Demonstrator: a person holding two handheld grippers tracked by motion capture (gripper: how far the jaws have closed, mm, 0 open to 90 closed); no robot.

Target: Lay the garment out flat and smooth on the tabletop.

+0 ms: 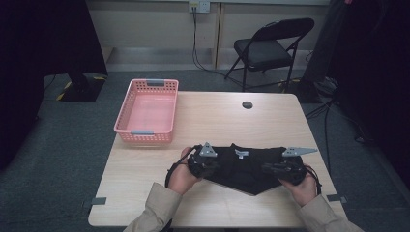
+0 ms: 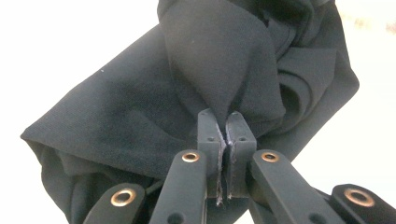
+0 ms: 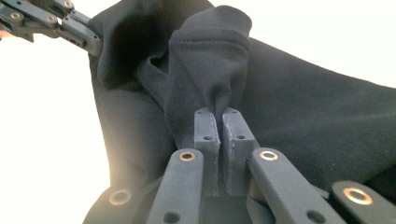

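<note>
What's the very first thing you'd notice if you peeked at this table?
A black cloth garment at the near edge of the light wooden table, pinched on each side by the left gripper and the right gripper, both shut on folds of it. Next, the empty pink plastic basket at the table's far left corner.

I log one pink plastic basket (image 1: 147, 112), perforated walls, grey handles, standing on the far left corner of the light wooden table (image 1: 212, 116). One small black round disc (image 1: 247, 105) lies on the far edge, right of centre. One black folding chair (image 1: 269, 48) stands beyond the table. I count one black cable (image 1: 195, 41) hanging from a wall socket (image 1: 199, 6). Grey carpet (image 1: 63, 145) surrounds the table.
</note>
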